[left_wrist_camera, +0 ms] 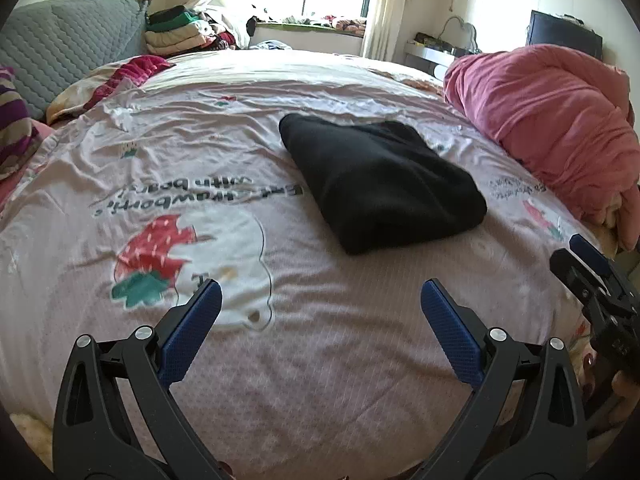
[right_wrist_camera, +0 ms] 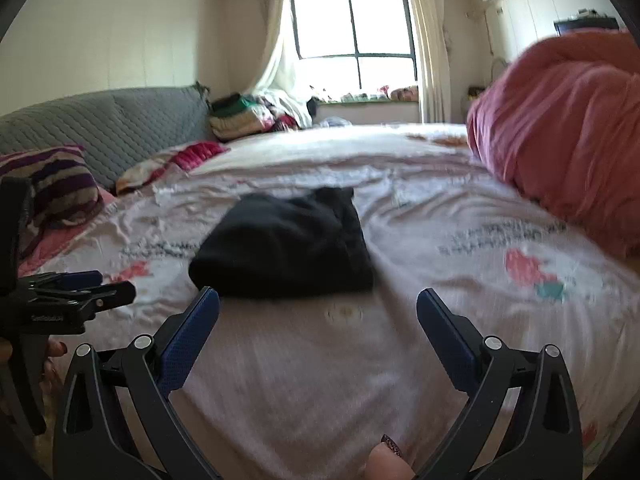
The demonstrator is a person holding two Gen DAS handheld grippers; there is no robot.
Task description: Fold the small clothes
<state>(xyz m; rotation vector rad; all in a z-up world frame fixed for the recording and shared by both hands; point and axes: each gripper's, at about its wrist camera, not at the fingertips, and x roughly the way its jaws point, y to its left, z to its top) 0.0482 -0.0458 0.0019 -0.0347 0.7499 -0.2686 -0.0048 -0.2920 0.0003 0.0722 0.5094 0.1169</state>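
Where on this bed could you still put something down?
Bare sheet lies between the open left gripper and the folded black garment, and left of it over the strawberry print. It is crowded by the pink bundled duvet, the striped pillow, and the clothes pile.

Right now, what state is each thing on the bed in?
Black garment: folded into a compact bundle, lying on the bedsheet, untouched.
Left gripper: open, empty.
Right gripper: open, empty.
Bedsheet: spread out, wrinkled.
Pink blanket: bunched in a heap.
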